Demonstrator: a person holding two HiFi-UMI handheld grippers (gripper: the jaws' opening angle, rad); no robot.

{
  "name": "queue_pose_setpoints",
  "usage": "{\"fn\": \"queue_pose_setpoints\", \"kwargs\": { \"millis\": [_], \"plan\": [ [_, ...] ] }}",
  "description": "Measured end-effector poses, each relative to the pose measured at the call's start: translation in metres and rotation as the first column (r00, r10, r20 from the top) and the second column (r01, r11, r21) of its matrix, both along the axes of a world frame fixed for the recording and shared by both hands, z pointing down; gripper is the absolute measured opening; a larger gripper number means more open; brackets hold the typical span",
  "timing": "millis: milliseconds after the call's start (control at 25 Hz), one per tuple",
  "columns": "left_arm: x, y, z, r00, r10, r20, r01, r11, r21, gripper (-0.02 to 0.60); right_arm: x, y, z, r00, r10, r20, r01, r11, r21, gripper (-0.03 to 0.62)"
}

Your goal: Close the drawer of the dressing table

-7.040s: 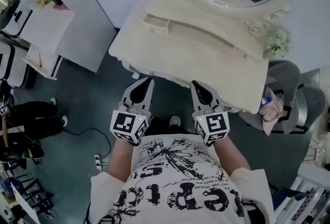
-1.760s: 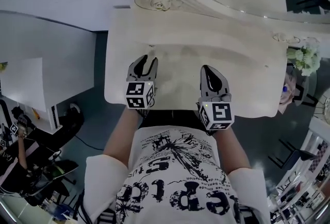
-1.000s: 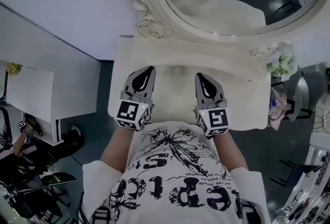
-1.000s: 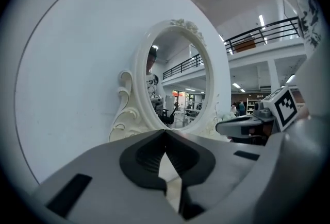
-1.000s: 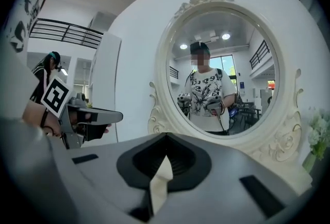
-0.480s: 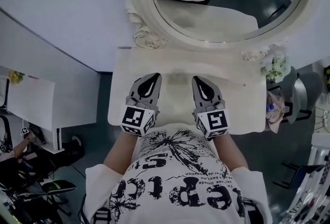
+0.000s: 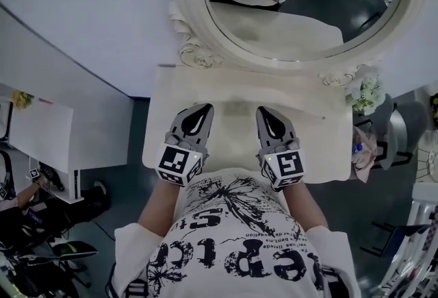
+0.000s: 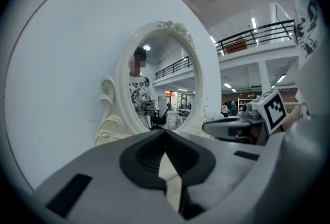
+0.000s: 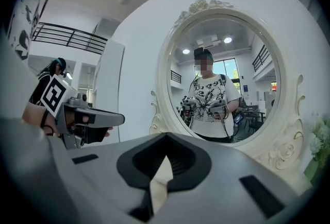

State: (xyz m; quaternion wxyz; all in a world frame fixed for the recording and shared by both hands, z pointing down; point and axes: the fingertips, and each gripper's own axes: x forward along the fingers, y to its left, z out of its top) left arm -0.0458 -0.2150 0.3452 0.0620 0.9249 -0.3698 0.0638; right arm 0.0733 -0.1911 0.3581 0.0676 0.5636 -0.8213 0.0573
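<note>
Two handheld grippers hover side by side above the cream dressing table [image 7: 308, 142], both aimed toward 12 o'clock, where the oval mirror [image 7: 287, 12] stands in its carved frame. The left gripper [image 7: 204, 107] sits at about 7 o'clock over the table top. Its jaws are pressed fully together, tips meeting, with nothing between them. The right gripper [image 7: 263, 112] sits at about 5 o'clock, a little apart from the left. Its jaws are likewise closed tip to tip and empty. Neither gripper touches the table as far as the pictures show.

From above, the table fills the middle of the scene, with its near edge against the person's printed white shirt [image 7: 239, 242]. The drawer front lies below that near edge and is hidden from every view, so its position cannot be told.

At 2 o'clock on the table, beside the mirror frame, stands a small bunch of pale flowers [image 7: 366, 92]. A grey chair [image 7: 400, 129] stands on the floor at 3 o'clock. A white cabinet [image 7: 41, 135] stands at 9 o'clock. The mirror reflects the person holding both grippers.
</note>
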Motion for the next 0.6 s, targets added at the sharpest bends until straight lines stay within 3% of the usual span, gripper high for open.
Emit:
{"fn": "queue_pose_setpoints", "kwargs": {
  "millis": [600],
  "plan": [
    [-0.0022, 0.0044, -0.0064, 1.000, -0.017, 0.002, 0.017, 1.000, 0.000, 0.018, -0.0032, 0.0045, -0.0032, 1.000, -0.018, 0.000, 0.018, 1.000, 0.012, 0.014]
  ]
}}
